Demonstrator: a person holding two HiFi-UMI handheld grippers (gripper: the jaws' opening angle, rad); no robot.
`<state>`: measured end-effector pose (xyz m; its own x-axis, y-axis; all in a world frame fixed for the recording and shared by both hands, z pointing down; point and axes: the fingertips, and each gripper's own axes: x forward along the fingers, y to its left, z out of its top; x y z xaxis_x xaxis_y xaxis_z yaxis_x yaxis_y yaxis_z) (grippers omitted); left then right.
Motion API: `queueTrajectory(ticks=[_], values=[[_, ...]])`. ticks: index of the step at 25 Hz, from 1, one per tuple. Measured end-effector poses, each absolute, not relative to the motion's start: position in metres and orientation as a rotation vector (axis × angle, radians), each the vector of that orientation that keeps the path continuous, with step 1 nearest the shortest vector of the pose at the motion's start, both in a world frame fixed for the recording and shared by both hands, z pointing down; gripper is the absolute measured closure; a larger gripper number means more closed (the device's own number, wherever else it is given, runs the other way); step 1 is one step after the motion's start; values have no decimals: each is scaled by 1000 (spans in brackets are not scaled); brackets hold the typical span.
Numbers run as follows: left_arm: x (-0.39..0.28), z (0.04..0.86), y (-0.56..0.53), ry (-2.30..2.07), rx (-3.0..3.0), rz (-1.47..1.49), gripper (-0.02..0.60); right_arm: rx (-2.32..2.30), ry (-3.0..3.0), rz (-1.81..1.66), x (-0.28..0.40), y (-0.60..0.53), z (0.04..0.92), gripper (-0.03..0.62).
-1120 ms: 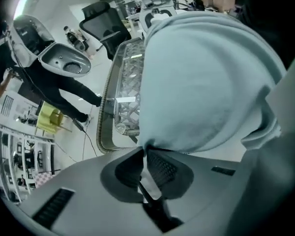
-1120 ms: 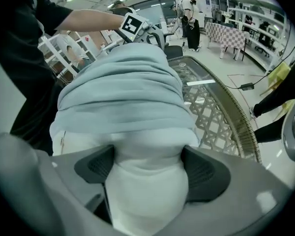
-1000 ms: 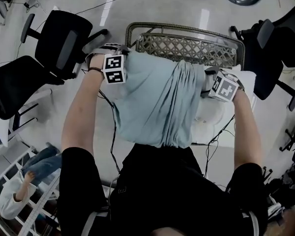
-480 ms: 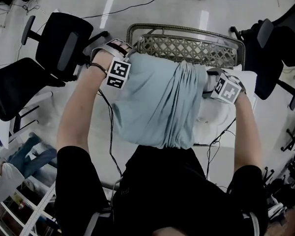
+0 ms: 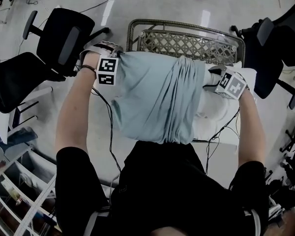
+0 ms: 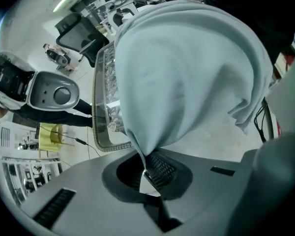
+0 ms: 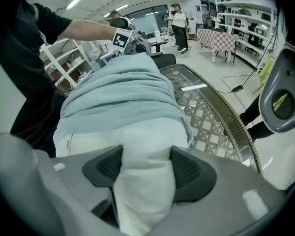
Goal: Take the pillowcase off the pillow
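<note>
Closing on pillow (image 7: 137, 146): right tongs (image 7: 146, 168)

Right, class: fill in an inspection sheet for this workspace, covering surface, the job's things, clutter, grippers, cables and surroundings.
Surface: glass-topped table with a woven lattice and rim, standing beyond the pillow.
Job's things: light blue pillowcase bunched over most of the white pillow; the pillow's right end is bared.
Clutter: nothing seen.
Grippers: left gripper shut on a pinch of pillowcase; right gripper has its jaws closing on the bare pillow end, which fills the gap between them.
Cables: black cables hang from both grippers towards the person.
Surroundings: black office chairs on both sides; white shelving at lower left.
</note>
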<state>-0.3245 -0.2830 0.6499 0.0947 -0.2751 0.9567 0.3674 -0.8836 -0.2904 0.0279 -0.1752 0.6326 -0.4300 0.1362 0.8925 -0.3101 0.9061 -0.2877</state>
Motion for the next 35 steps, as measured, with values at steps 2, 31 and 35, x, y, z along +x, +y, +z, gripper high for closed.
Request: queueTrajectory(ticks=[2, 31, 35], values=[[-338, 645, -278, -34, -1928, -1865, 574, 120, -1954, 499, 32, -175, 630, 297], [-390, 597, -181, 548, -2220, -1948, 431, 231, -1774, 355, 49, -159, 621, 344], [-347, 614, -202, 388, -2229, -1904, 397, 280, -1786, 354, 47, -156, 621, 341]])
